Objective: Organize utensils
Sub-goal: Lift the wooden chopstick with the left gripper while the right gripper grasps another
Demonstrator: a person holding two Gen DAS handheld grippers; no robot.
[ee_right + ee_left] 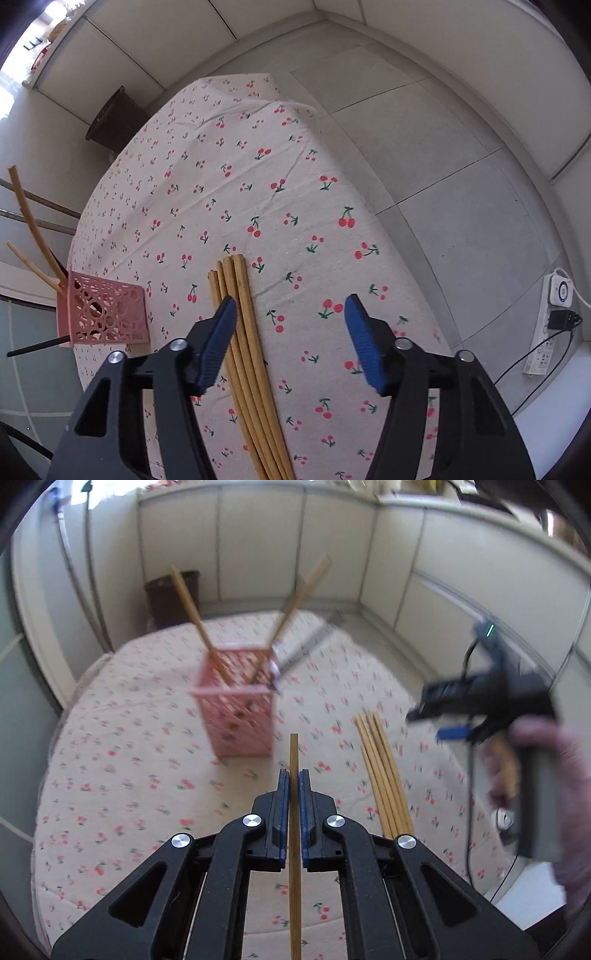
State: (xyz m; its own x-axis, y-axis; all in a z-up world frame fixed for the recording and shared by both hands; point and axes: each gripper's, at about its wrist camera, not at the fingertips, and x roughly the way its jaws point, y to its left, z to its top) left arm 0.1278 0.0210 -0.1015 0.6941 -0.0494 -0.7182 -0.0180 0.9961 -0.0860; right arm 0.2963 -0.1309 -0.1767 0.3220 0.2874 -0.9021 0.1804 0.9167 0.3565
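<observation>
1. The left gripper [294, 775] clamps a single wooden chopstick [294, 753], its tip pointing toward the pink holder [236, 716].
2. The holder stands on the cherry-print tablecloth [295, 192] with chopsticks leaning inside, plus what may be a metal utensil, blurred.
3. The right gripper [290, 325] is spread wide above the loose chopstick bundle [243, 332].

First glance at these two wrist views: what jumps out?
The left gripper, shut on a single chopstick running straight up the middle of its view. Beyond it stands the pink lattice holder on the cherry-print tablecloth, chopsticks leaning out of it. The right gripper hangs open over the loose chopstick bundle.
</observation>
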